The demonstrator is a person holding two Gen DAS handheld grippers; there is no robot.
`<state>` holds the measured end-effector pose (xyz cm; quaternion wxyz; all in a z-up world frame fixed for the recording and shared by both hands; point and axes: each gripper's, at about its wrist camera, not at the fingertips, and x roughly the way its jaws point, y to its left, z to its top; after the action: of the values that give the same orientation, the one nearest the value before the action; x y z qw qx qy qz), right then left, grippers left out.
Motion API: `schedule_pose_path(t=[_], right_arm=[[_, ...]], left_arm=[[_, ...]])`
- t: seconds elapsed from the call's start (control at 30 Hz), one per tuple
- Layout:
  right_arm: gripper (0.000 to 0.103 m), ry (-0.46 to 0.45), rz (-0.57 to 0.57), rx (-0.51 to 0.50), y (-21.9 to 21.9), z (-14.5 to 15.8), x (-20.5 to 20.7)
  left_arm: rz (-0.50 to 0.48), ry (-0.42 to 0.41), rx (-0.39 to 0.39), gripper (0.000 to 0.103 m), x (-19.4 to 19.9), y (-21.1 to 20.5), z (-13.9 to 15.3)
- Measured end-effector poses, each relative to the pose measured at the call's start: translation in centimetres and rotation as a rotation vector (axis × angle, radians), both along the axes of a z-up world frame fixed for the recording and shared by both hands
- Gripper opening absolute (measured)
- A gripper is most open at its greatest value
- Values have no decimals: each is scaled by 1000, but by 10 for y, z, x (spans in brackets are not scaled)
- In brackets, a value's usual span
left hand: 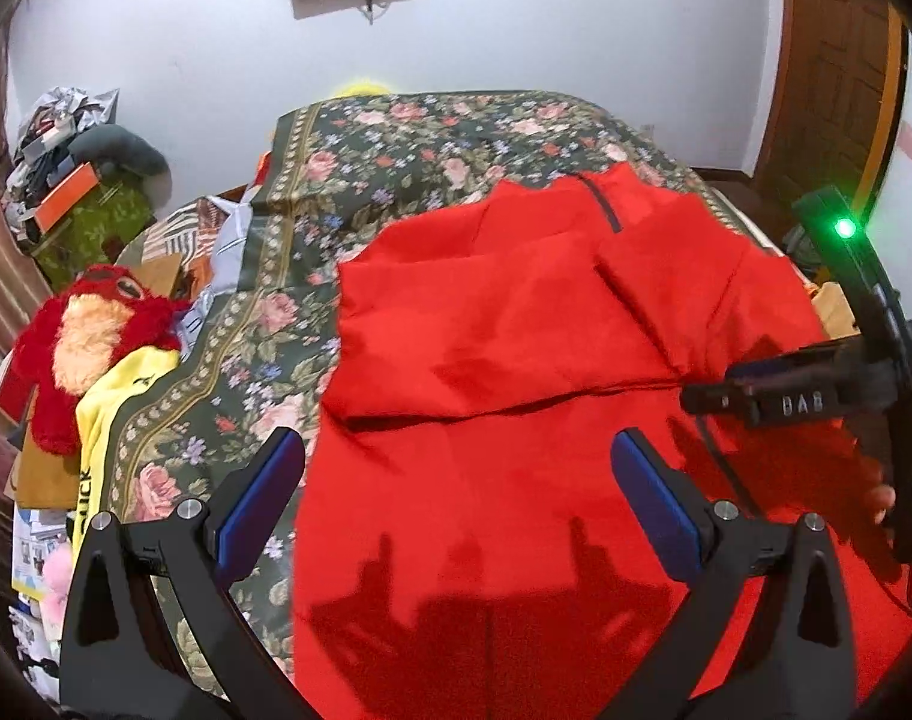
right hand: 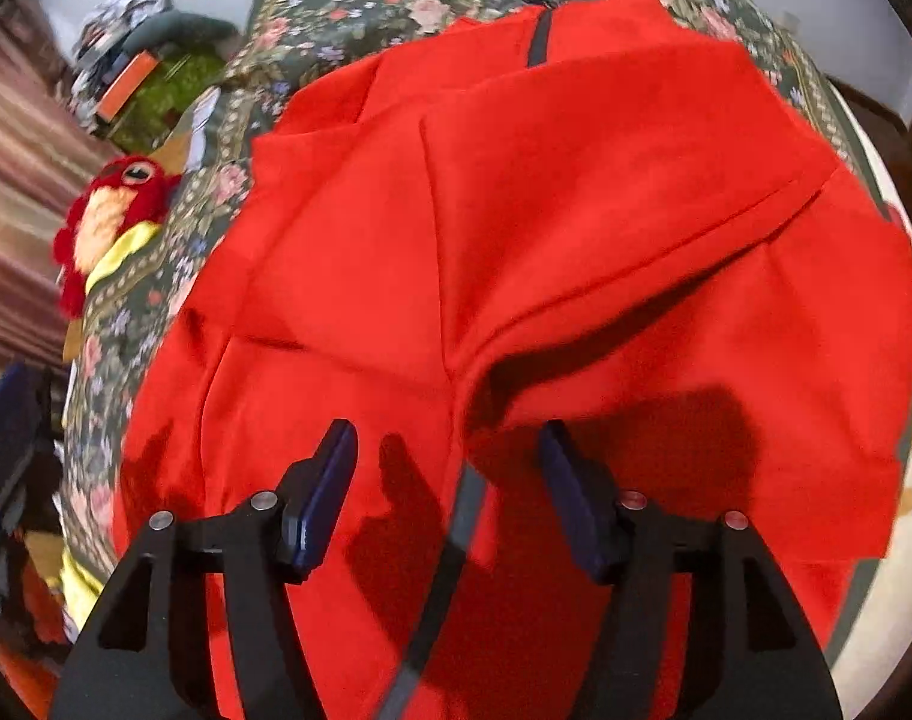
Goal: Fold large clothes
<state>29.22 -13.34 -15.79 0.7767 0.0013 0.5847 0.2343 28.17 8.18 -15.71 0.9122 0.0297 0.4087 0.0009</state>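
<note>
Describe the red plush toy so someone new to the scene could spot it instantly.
Start from the bed with the floral bedspread. Off its left edge, among the clutter, lies the red plush toy, resting partly on a yellow garment. Unlike the smooth red garment spread on the bed, it is shaggy, with a peach-coloured face.

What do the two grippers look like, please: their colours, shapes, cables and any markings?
The left gripper has black angular arms with triangular cut-outs, silver round bolts and flat blue pads on its fingers. The right gripper is built the same way. Seen from the left wrist camera, the right gripper shows white letters, apparently "DAB", a green light and a black cable.
</note>
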Motion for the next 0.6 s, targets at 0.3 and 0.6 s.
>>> schedule_pose_path(t=[0.3, 0.6], right_arm=[[60, -164, -67, -47, -74, 36, -20], [61, -211, -282, -50, -170, 35, -23]], left_arm=[[-109, -33, 13, 103, 32, -61, 25], [-275, 61, -16, 103, 105, -158, 9]])
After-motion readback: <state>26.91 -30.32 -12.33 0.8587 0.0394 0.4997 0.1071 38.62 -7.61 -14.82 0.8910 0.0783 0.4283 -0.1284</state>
